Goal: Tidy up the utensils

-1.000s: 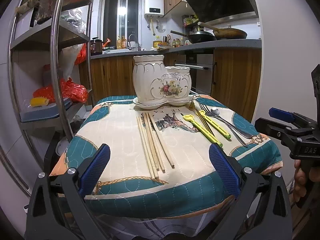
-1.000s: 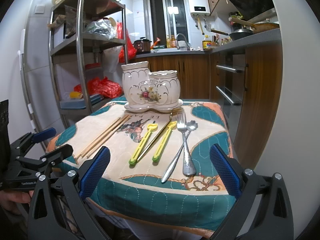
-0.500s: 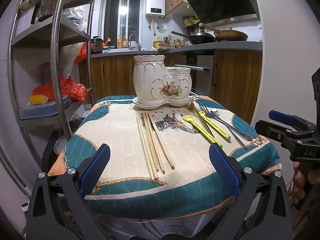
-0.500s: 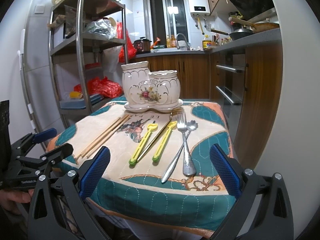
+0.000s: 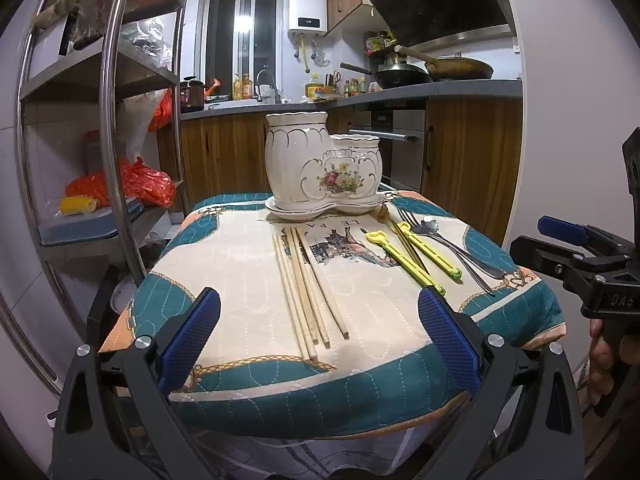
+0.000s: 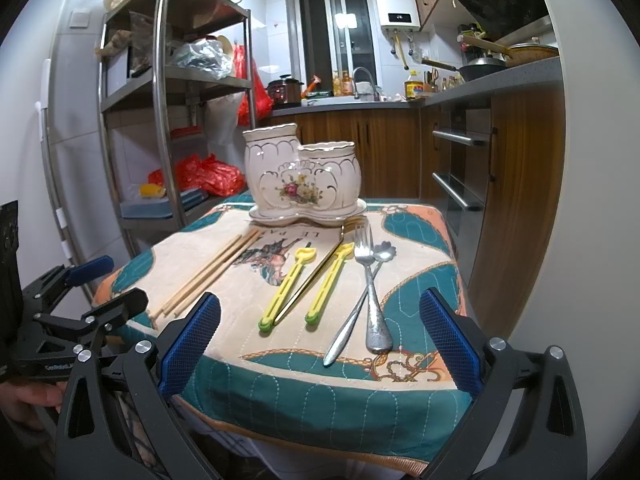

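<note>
Wooden chopsticks (image 5: 308, 292) lie left, fork (image 6: 370, 280) right, holder (image 6: 300, 176) far; left gripper (image 5: 320, 340) and right gripper (image 6: 316, 340) both gape wide, empty.

Utensil holder (image 5: 322, 172) at the far edge of the table (image 5: 240, 256), chopsticks (image 5: 308, 288) in front to its left; tongs (image 6: 304, 284) beside them to the right; fork (image 6: 370, 280) and spoon (image 6: 360, 300) crossed rightmost, shelving rack (image 5: 116, 128) left of the table

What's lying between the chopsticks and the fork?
Two yellow tongs with a gold utensil slanting between them, seen clearly in the right wrist view, between chopsticks and fork.
</note>
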Motion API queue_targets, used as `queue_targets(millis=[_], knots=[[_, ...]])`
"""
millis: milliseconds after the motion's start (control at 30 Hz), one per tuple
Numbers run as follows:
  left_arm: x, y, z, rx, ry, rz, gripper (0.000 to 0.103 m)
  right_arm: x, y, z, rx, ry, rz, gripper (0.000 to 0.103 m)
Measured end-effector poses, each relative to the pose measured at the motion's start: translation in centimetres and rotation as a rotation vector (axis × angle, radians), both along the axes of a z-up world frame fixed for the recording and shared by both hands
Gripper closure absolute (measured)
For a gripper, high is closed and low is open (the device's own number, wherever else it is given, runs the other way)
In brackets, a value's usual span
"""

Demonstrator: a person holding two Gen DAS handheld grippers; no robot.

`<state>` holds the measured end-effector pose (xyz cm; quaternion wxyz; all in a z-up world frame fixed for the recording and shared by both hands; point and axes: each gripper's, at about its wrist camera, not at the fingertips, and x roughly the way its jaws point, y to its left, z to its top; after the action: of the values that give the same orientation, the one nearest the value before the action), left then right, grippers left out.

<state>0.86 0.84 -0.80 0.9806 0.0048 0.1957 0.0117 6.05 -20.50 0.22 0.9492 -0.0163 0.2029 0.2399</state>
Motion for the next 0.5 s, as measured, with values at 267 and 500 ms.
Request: queue_targets(millis=[267, 500], knots=[[1.5, 1.6, 0.2, -0.034, 0.067, 0.019, 0.031, 0.0, -0.1, 0.0, 0.000, 0.000, -0.002, 0.004], [4.6, 3.4, 0.2, -0.045, 0.162, 0.025, 0.073, 0.9, 0.1, 0.0, 0.010, 0.035, 0.005, 0.005]])
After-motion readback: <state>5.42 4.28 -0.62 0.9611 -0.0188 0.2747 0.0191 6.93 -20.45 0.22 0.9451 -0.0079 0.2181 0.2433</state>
